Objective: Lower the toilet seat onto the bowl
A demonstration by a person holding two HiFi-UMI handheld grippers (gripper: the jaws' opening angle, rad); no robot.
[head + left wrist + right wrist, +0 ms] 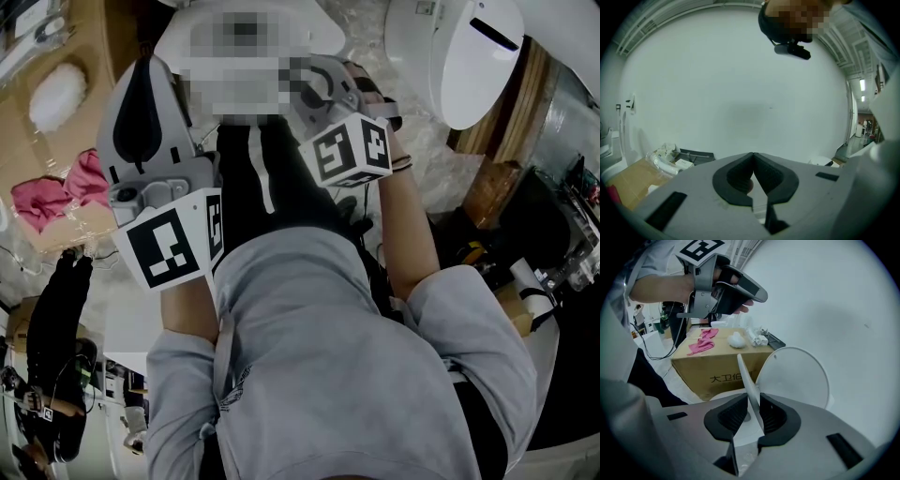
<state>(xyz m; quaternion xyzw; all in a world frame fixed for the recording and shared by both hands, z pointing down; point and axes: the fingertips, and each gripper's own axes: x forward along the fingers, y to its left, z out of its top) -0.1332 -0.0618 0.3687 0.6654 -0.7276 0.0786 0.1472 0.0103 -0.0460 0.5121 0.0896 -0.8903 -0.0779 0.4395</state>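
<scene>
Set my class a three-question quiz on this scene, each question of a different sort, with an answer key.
1. True or false: the left claw is shut and holds nothing.
2. What does the right claw grip? A) the toilet seat B) the lid C) a cable
3. Fill in: the pink cloths lie on a ____ box.
Key: 1 true; 2 A; 3 cardboard.

A brown cardboard box (717, 369) with printed characters stands against a plain white wall (834, 310). On its top lie crumpled pink cloths (704, 342), a white fluffy ball (737, 339) and small white packets (758, 337). A black tray (777, 340) lies just beyond the packets, next to the wall.
</scene>
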